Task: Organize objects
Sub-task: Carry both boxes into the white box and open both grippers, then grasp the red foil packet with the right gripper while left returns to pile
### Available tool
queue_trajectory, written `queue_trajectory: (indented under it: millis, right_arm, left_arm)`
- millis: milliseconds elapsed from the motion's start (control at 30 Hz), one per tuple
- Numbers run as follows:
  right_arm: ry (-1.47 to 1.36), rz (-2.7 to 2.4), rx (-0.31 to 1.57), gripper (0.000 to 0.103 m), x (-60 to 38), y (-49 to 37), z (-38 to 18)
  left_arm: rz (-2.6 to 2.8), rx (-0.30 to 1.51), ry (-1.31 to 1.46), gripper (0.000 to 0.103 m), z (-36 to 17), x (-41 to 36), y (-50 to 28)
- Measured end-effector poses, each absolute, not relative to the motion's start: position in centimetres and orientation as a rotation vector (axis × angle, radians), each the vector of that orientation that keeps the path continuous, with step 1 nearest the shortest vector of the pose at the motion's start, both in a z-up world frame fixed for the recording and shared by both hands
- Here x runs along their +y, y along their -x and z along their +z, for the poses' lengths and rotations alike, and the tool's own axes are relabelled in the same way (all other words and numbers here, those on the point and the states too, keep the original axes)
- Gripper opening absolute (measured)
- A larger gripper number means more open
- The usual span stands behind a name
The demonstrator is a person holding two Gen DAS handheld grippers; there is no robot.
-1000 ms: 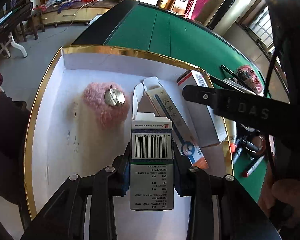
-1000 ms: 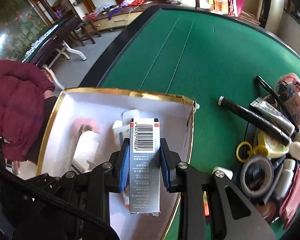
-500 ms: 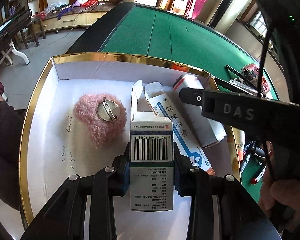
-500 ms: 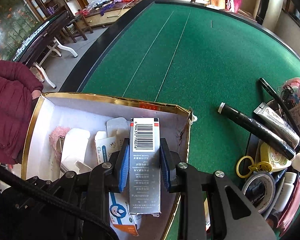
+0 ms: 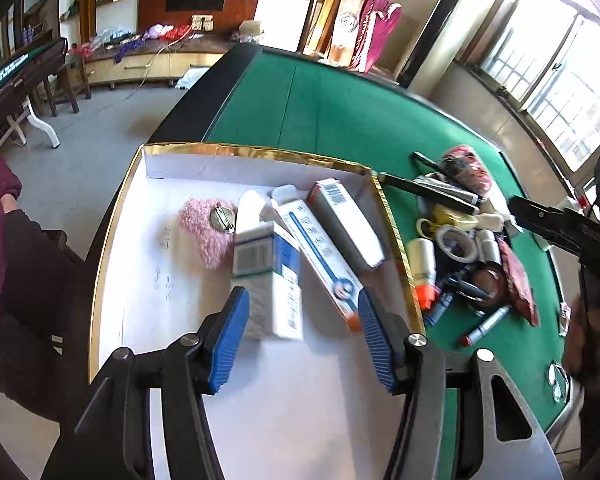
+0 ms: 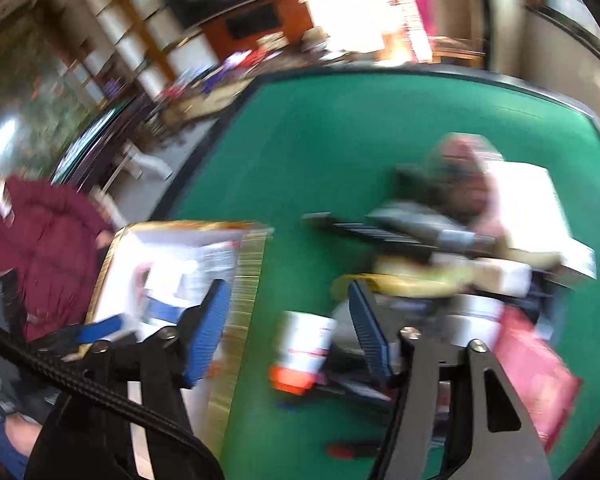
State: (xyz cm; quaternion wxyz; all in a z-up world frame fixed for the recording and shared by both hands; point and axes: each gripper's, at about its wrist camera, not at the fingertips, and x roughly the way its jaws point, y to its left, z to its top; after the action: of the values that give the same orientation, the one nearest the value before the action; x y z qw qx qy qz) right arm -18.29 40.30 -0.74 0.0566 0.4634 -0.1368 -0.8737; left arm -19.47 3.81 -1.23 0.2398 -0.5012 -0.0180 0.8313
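Note:
A white tray box with a gold rim [image 5: 396,236] lies on the green table. Inside lie a pink fluffy brooch [image 5: 206,232], a white and blue medicine box [image 5: 268,280], a long white and blue tube box [image 5: 320,256] and a grey barcoded box [image 5: 346,222]. My left gripper [image 5: 300,340] is open and empty above the tray's near part, just behind the medicine box. My right gripper [image 6: 288,328] is open and empty over the tray's right rim [image 6: 246,280] and the green felt; this view is blurred.
A pile of small items lies right of the tray: a white bottle with orange cap [image 5: 422,264], tape rolls [image 5: 454,242], a black stick [image 5: 428,192], a pink pouch [image 5: 466,168], pens [image 5: 486,324]. A person in a maroon jacket [image 6: 40,240] sits at the left.
Both grippers opened and let go of their boxes, which now lie in the tray. Both pulled back; the right gripper swung right toward the pile.

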Motion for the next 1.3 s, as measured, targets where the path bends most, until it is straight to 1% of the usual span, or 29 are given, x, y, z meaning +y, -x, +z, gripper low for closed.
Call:
queue_trajectory:
  millis: [67, 167, 267, 333, 367, 467, 500, 533, 567, 667, 767, 800, 833, 867, 933, 1000, 1100, 1200, 1267, 1300]
  right_arm:
    - [-1.462, -2.683, -0.524, 0.076, 46.2, 17.5, -1.6]
    - [-1.548, -2.647, -0.74, 0.076, 53.7, 17.0, -4.2]
    - [-1.564, -2.5, -0.952, 0.076, 57.1, 16.2, -7.3]
    - [-1.545, -2.393, -0.986, 0.076, 56.9, 15.2, -8.2]
    - [-1.539, -2.358, -0.932, 0.078, 55.9, 14.5, -8.2]
    - [-1.544, -2.29, -0.76, 0.078, 52.5, 12.5, -7.6]
    - [-1.556, -2.294, -0.65, 0.077, 51.2, 11.8, -7.3]
    - [-1.58, -2.351, -0.48, 0.077, 49.6, 11.2, -6.7]
    - [-1.582, -2.383, -0.377, 0.077, 48.7, 10.9, -6.4]
    - [-1.578, -2.371, -0.199, 0.08, 46.2, 11.0, -5.7]
    - [-1.629, -2.37, 0.03, 0.08, 44.6, 11.6, -6.6]
    - [-1.666, -2.362, 0.081, 0.08, 44.9, 12.0, -7.7]
    - [-1.704, -2.354, 0.091, 0.079, 44.9, 12.3, -8.4]
    - [-1.708, -2.344, 0.054, 0.066, 45.1, 12.1, -8.8]
    - [-1.706, -2.363, 0.004, 0.06, 45.7, 11.4, -9.0]
    - [-1.735, -2.387, -0.117, 0.053, 46.9, 10.2, -8.9]
    - [-1.761, -2.443, -0.347, 0.052, 49.0, 6.5, -8.4]
    - [-1.755, -2.481, -0.477, 0.052, 50.0, 2.4, -8.3]
    - [-1.764, -2.487, -0.505, 0.052, 50.0, 0.7, -8.3]
    - [-1.772, -2.49, -0.516, 0.052, 50.1, 0.1, -8.3]
  left_arm:
    - [2.27, -0.037, 1.356, 0.051, -0.8, 4.2, 18.3]
    - [2.226, -0.002, 1.364, 0.051, -1.1, 5.9, 16.5]
    - [2.199, 0.036, 1.364, 0.051, -1.0, 7.9, 14.7]
    - [2.172, 0.06, 1.366, 0.051, -1.1, 9.0, 13.6]
    - [2.162, 0.068, 1.366, 0.051, -1.1, 9.4, 13.0]
    - [2.135, 0.065, 1.381, 0.051, -1.3, 10.4, 11.6]
    - [2.123, 0.067, 1.388, 0.051, -1.5, 10.7, 11.2]
    - [2.114, 0.075, 1.389, 0.051, -1.6, 11.2, 10.9]
    - [2.11, 0.085, 1.386, 0.051, -1.6, 11.6, 10.6]
    - [2.101, 0.121, 1.368, 0.051, -1.2, 12.9, 9.9]
    - [2.082, 0.157, 1.341, 0.051, -0.7, 13.8, 9.3]
    - [2.08, 0.175, 1.324, 0.051, -0.5, 14.2, 9.1]
    - [2.073, 0.196, 1.311, 0.051, -0.3, 14.6, 8.9]
    - [2.062, 0.22, 1.296, 0.051, -0.2, 15.0, 8.7]
    - [2.036, 0.254, 1.271, 0.051, 0.0, 16.0, 8.6]
    - [1.989, 0.306, 1.238, 0.051, 0.0, 17.4, 8.4]
    - [1.92, 0.395, 1.19, 0.051, -0.1, 19.9, 8.2]
    - [1.825, 0.522, 1.151, 0.051, -1.4, 23.1, 8.0]
    - [1.792, 0.629, 1.156, 0.05, -2.7, 25.0, 8.1]
    - [1.772, 0.658, 1.168, 0.043, -3.4, 25.8, 8.2]
